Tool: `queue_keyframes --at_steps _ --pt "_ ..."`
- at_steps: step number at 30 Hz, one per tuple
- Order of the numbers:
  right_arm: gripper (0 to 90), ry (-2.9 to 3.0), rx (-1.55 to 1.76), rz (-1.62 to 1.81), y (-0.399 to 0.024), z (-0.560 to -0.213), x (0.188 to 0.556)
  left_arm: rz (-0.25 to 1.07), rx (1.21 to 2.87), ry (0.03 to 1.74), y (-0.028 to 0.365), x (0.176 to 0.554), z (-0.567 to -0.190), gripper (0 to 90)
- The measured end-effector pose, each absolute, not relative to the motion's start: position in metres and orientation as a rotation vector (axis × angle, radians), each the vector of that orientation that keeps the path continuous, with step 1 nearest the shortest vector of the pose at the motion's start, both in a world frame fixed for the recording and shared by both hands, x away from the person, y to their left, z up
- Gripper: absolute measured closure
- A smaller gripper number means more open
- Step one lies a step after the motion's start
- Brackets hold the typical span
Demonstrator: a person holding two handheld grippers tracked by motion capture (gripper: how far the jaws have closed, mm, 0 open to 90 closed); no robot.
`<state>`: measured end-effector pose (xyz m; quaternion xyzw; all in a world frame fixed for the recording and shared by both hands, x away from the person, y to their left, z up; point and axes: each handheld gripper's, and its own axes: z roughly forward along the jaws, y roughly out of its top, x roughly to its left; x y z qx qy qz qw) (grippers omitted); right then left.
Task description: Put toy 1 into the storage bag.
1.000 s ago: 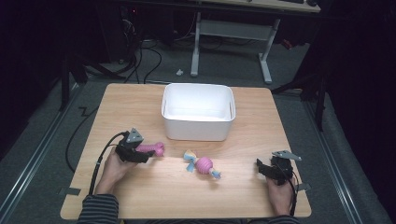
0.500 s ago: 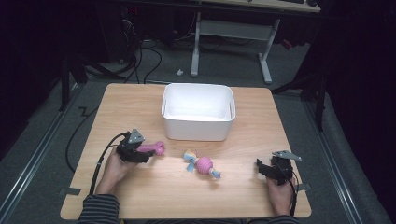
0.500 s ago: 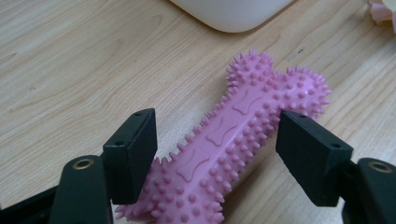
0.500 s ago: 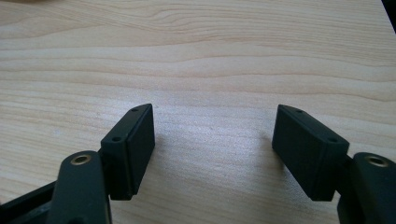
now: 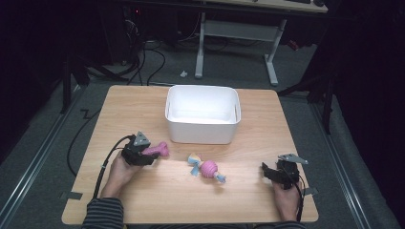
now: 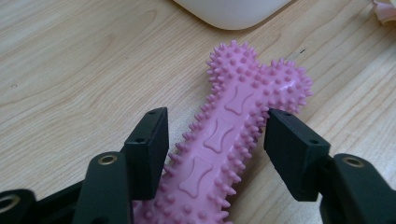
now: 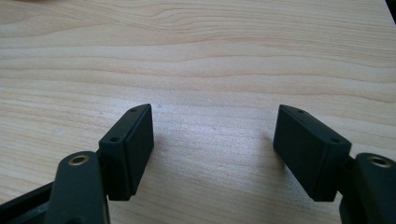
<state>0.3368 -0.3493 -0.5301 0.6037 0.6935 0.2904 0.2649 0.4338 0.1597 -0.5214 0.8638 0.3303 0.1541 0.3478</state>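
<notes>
A pink spiked bone toy point(image 6: 233, 135) lay flat on the worktop point(image 5: 143, 109), near its left edge, in front of the white tub point(image 5: 202, 114). The left gripper point(image 6: 215, 135) straddled it, jaws just closing; the right pad touched its spikes, while the left pad stood slightly clear. Toward the front right corner, the right gripper point(image 7: 215, 144) rested spread wide over bare wood. A pink-and-blue toy point(image 5: 206, 169) lay between them.

On the surface point(image 5: 143, 200), the tub point(image 5: 202, 114) stood at the far middle. The bone toy point(image 5: 156, 150) lay before its left corner, between the left tool's point(image 5: 152, 153) jaws. The knotted toy point(image 5: 206, 168) lay centrally, the right tool point(image 5: 268, 171) well to its right.
</notes>
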Motion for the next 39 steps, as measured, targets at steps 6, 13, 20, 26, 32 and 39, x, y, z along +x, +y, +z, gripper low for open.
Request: queue_keyframes --at_steps 6,13,20,26,32,39 --pt "28.9 1.875 1.632 0.785 -0.349 -0.53 0.337 0.391 2.222 0.857 0.16 0.433 -0.522 49.1" --pt "28.9 1.875 1.633 0.786 -0.349 -0.53 0.337 0.382 2.216 0.846 0.161 0.432 -0.521 57.9" --pt "28.9 1.874 1.632 0.785 -0.349 -0.53 0.337 0.376 2.212 0.854 0.161 0.432 -0.52 60.3" --pt "28.9 1.873 1.632 0.785 -0.349 -0.53 0.337 0.352 2.196 0.868 0.163 0.433 -0.52 60.6" --pt "28.9 1.877 1.629 0.786 -0.349 -0.53 0.337 0.344 2.151 0.879 0.168 0.428 -0.517 60.8" --pt "28.6 1.883 1.625 0.786 -0.349 -0.53 0.337 0.345 2.134 0.876 0.172 0.419 -0.515 61.0"
